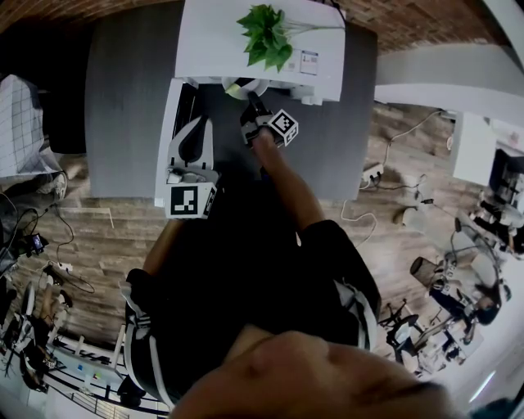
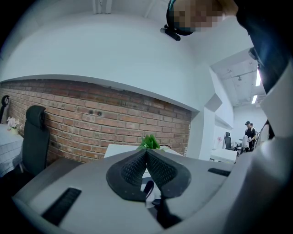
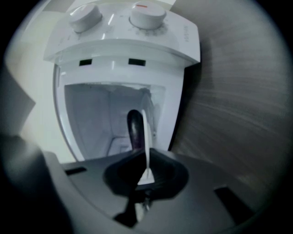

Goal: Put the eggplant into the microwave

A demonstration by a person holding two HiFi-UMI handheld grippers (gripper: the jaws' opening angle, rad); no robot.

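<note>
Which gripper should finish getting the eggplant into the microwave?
Right. The right gripper is shut on the white plate that seems to carry the eggplant, at the open microwave. The left gripper is shut, empty and further back.

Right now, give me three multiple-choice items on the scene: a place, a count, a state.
1. The plant sits: A on the microwave; B inside it; C in a gripper.
2. Its knobs number: A one; B two; C four.
3. The eggplant is: A loose inside the microwave; B on its top; C clamped in the right gripper.

A: the leaves stand on the white top.
B: two round knobs show on the panel.
C: the jaws grip it before the open cavity.
</note>
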